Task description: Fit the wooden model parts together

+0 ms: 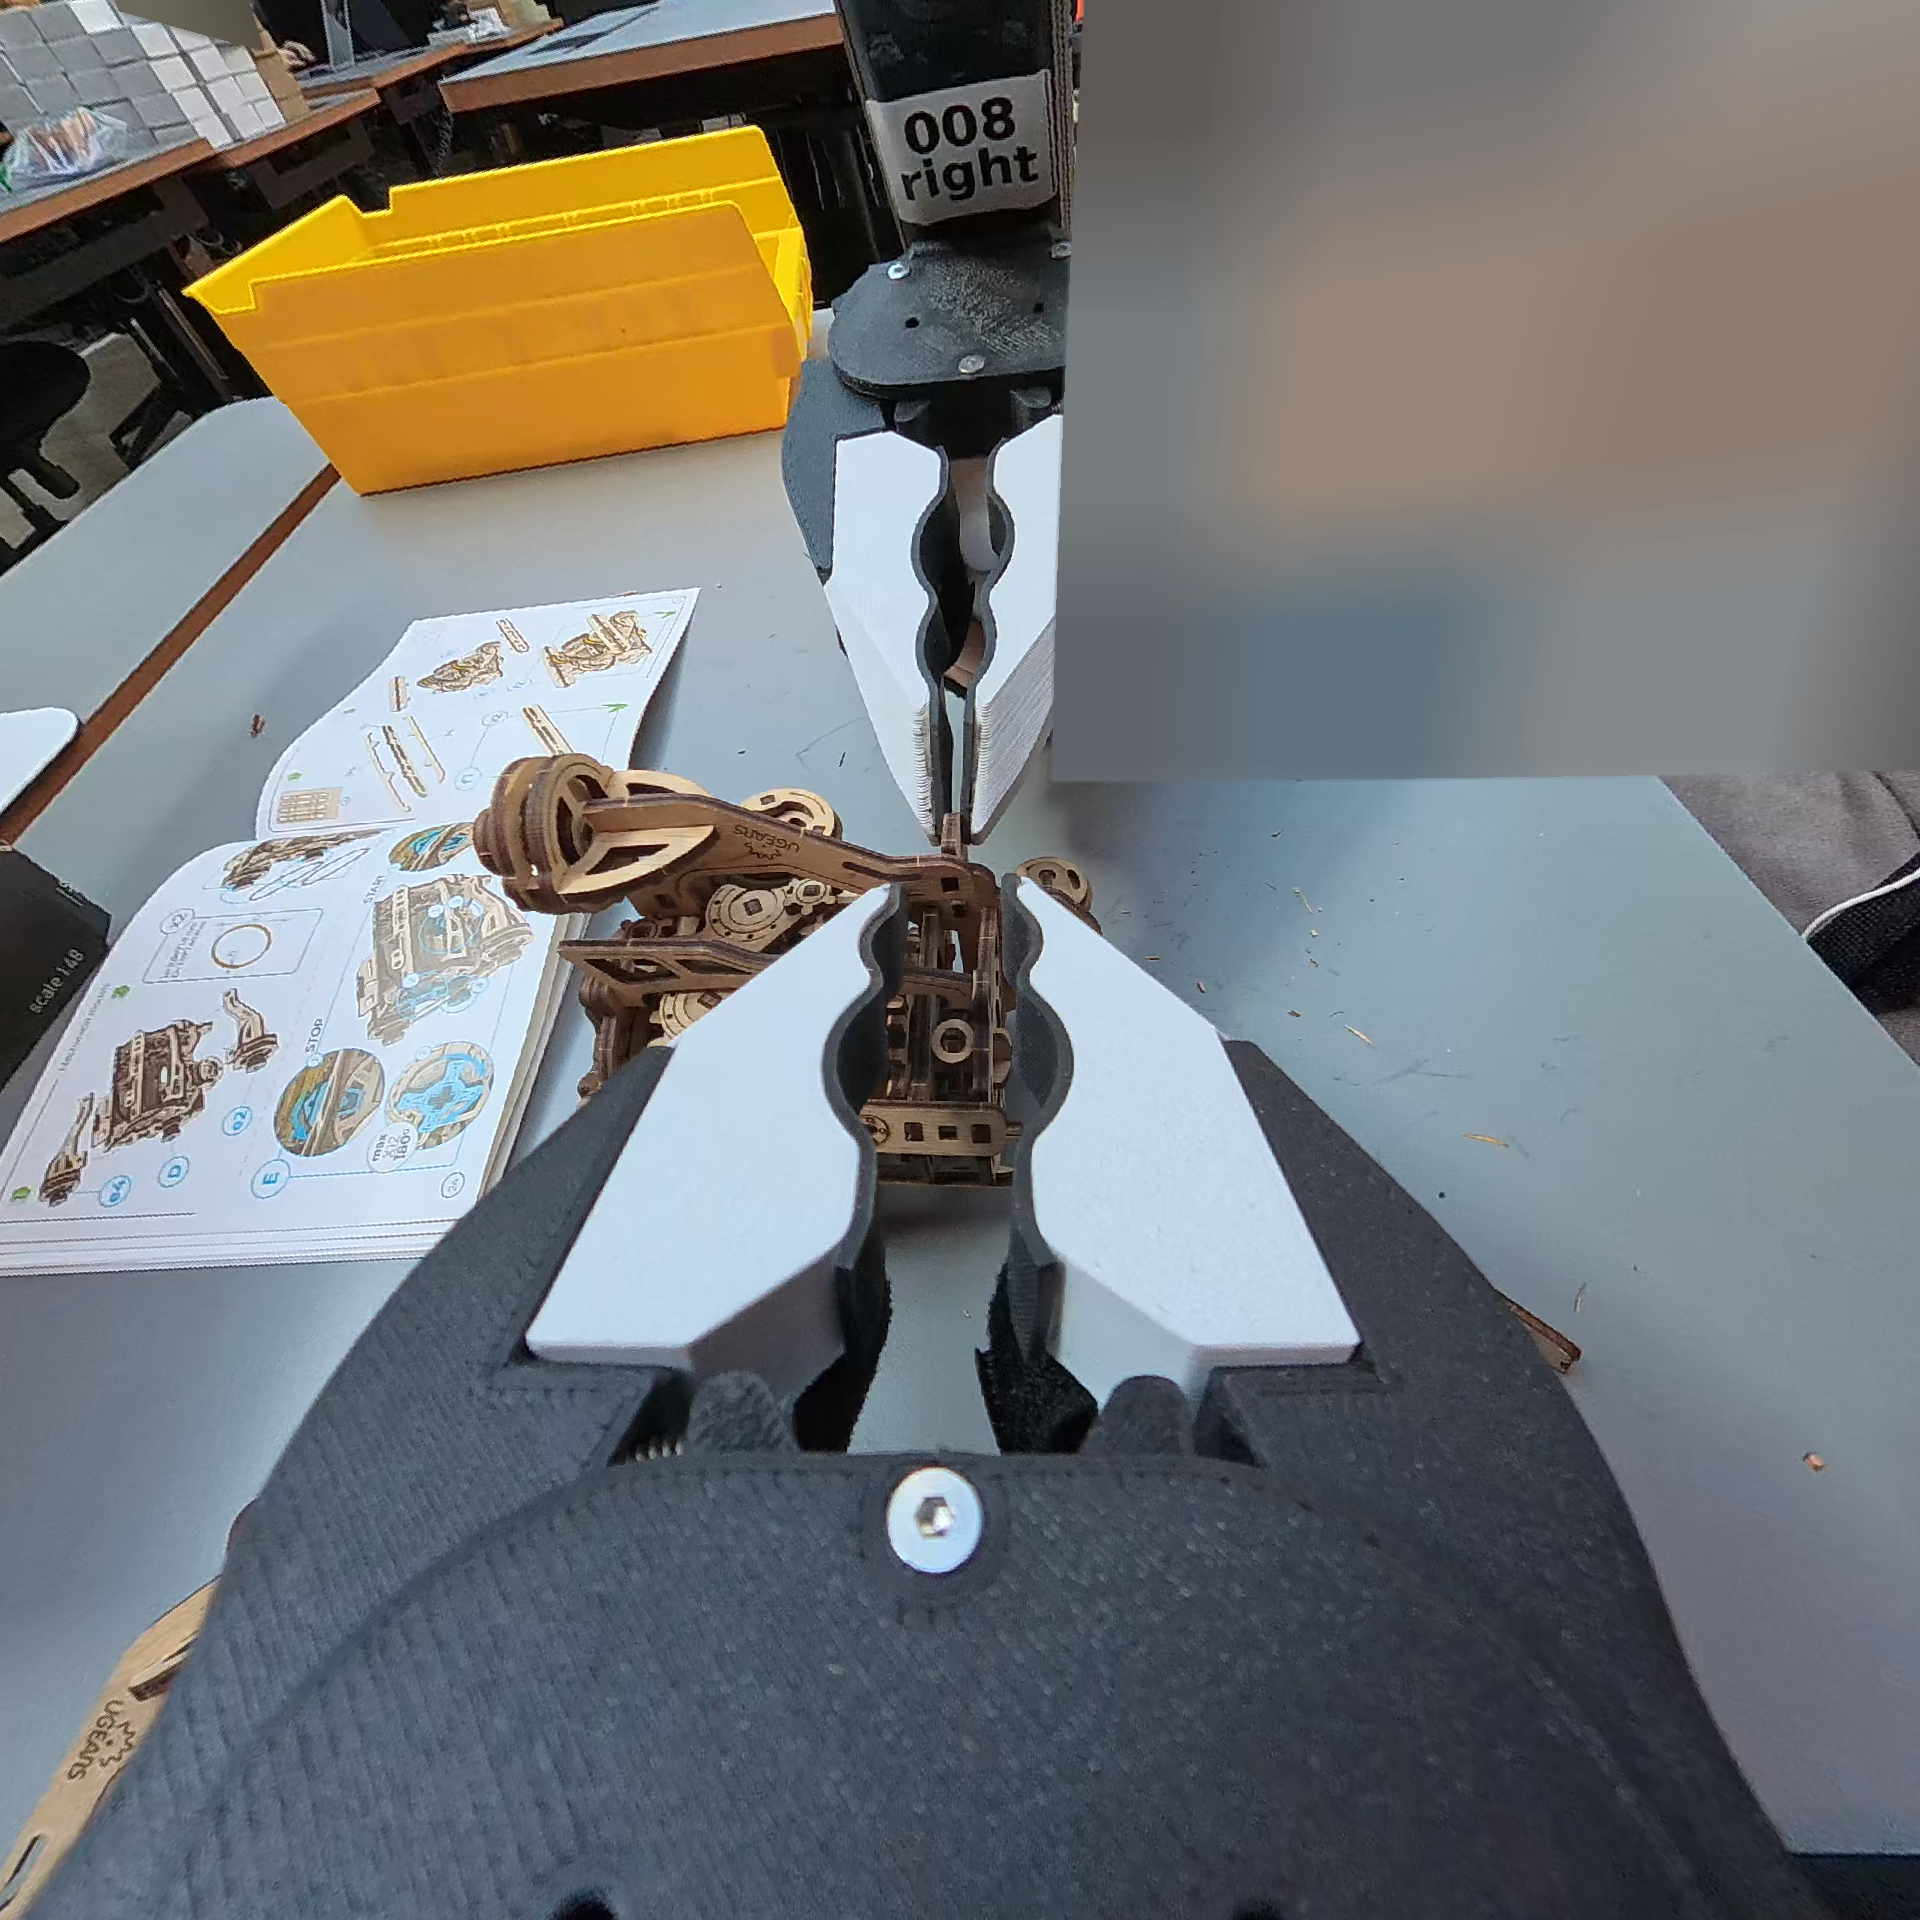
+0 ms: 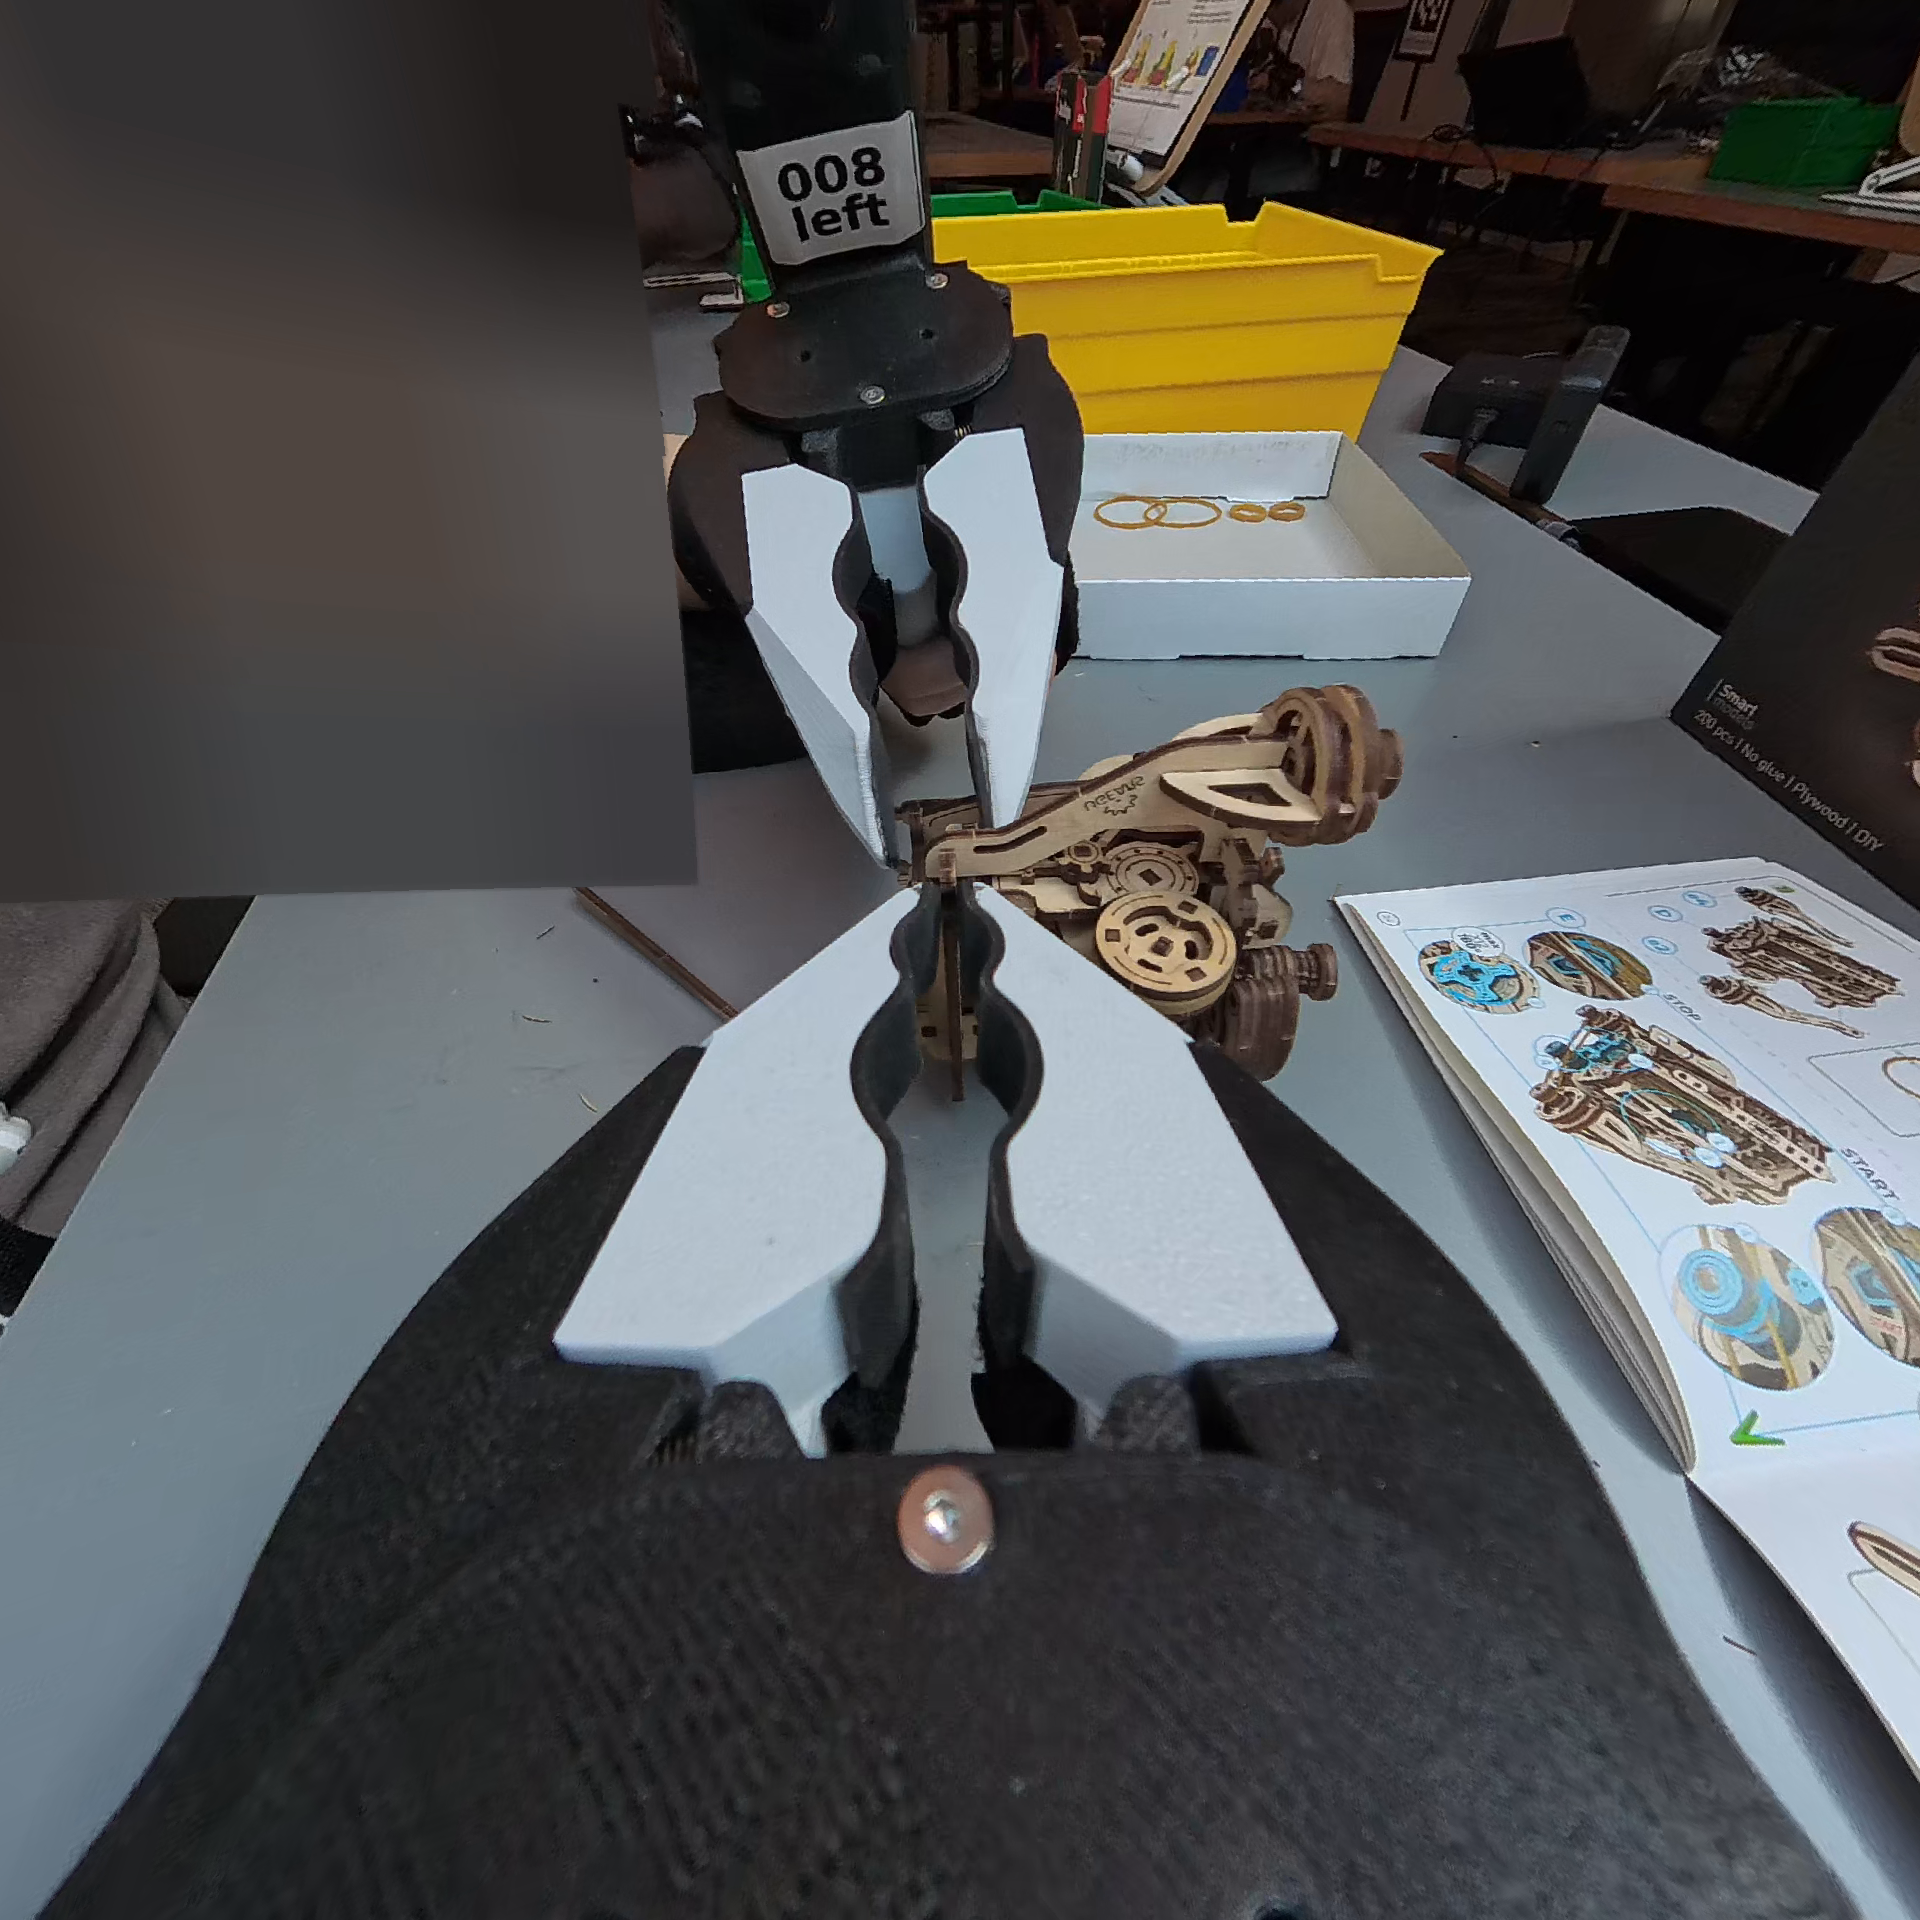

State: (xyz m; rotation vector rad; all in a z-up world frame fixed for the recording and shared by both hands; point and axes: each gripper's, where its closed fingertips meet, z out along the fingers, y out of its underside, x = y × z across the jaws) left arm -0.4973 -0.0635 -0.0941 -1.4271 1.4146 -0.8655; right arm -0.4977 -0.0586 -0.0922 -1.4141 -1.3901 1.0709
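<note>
hand-held grippers (image 1: 951,894) (image 2: 945,904) tip-to-tip over model (image 1: 748,935)

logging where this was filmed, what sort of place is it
Probably a workshop or lab room: rows of long work tables behind, stacked yellow parts bins on the grey table, and a wooden model beside its open instruction booklet.

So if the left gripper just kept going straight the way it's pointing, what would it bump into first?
Most likely the wooden model itself: the left gripper already has its fingertips on either side of the model's near end. Just past that is the right gripper, pointing back at it, pinching a thin wooden piece.
</note>
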